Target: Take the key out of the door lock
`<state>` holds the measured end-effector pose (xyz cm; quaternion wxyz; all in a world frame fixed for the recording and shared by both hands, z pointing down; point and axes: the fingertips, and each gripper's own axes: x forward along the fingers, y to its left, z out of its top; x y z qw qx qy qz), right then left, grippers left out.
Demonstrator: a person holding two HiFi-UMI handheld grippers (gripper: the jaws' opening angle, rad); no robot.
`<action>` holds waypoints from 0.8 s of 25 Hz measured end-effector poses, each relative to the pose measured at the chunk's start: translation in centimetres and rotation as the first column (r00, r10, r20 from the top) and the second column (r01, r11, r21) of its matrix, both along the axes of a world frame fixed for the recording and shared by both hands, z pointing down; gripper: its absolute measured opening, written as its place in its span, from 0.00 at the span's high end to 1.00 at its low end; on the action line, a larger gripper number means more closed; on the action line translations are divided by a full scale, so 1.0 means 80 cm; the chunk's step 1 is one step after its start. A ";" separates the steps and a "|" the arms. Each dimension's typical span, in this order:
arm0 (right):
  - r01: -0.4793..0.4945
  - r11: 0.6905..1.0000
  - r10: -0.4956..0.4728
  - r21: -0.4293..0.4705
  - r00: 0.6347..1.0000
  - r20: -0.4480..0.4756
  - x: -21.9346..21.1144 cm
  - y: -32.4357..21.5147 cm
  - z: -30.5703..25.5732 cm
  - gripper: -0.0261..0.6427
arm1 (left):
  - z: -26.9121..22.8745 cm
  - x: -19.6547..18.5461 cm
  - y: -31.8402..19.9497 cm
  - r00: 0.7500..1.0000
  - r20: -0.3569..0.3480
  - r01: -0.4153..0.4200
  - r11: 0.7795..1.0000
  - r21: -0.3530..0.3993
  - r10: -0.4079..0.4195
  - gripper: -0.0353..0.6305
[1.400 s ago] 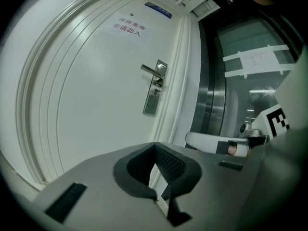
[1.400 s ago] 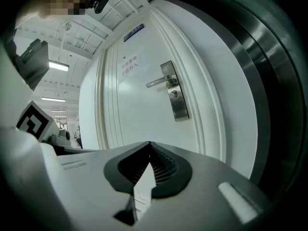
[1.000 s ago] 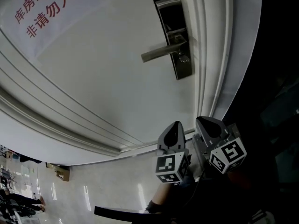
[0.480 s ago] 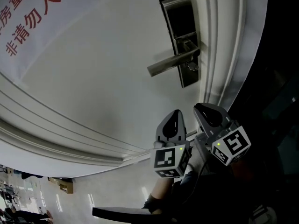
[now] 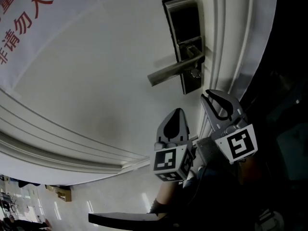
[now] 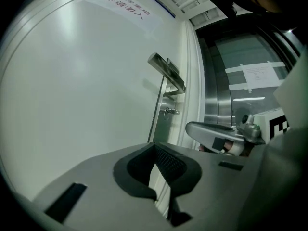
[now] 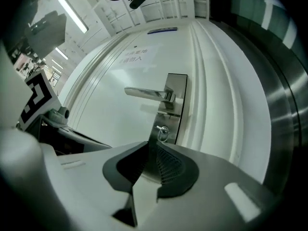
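Note:
A small silver key [image 5: 195,73] sticks out of the steel lock plate [image 5: 182,18] just under the lever handle [image 5: 168,72] on the white door. My right gripper [image 5: 214,96] is shut and holds nothing; it points up at the plate's lower end, a short way below the key. In the right gripper view the key [image 7: 162,133] shows just above the jaws [image 7: 149,153], apart from them. My left gripper [image 5: 176,113], shut and holding nothing, hangs lower and to the left. From the left gripper view the key [image 6: 169,111] is far ahead of it [image 6: 156,155].
A paper notice [image 5: 29,23] with red characters is stuck to the door at upper left. Raised door-frame mouldings [image 5: 226,57] run just right of the lock. A steel wall panel [image 7: 284,105] lies beyond the frame. Shiny floor [image 5: 96,201] shows below.
My right gripper has risen toward the lock plate and now sits close beneath the key. The left gripper has stayed about where it was.

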<state>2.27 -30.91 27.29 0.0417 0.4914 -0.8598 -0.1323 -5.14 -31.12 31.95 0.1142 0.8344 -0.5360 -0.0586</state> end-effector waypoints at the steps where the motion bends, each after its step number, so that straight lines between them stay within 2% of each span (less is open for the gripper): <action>1: -0.002 1.000 0.002 0.011 1.000 -0.018 0.001 -0.004 -0.004 0.93 | 0.000 0.001 -0.001 1.000 0.003 0.004 1.000 0.002 -0.004 0.95; 4: 0.006 0.998 0.001 0.063 0.993 -0.119 0.001 -0.014 -0.018 0.91 | -0.002 0.004 -0.001 1.000 -0.005 0.017 1.000 0.002 -0.017 0.95; 9: -0.003 0.984 0.062 0.178 0.942 -0.331 -0.003 -0.032 -0.032 0.87 | -0.004 0.000 0.001 0.999 -0.024 0.047 0.999 -0.016 -0.047 0.95; 15: 0.002 0.968 0.123 0.250 0.865 -0.486 -0.012 -0.047 -0.032 0.87 | -0.003 -0.008 0.001 0.997 -0.031 0.076 0.997 -0.003 -0.077 0.95; 20: -0.015 0.951 0.193 0.308 0.808 -0.556 -0.017 -0.058 -0.033 0.88 | -0.006 -0.015 0.000 0.996 -0.030 0.090 0.996 0.009 -0.089 0.95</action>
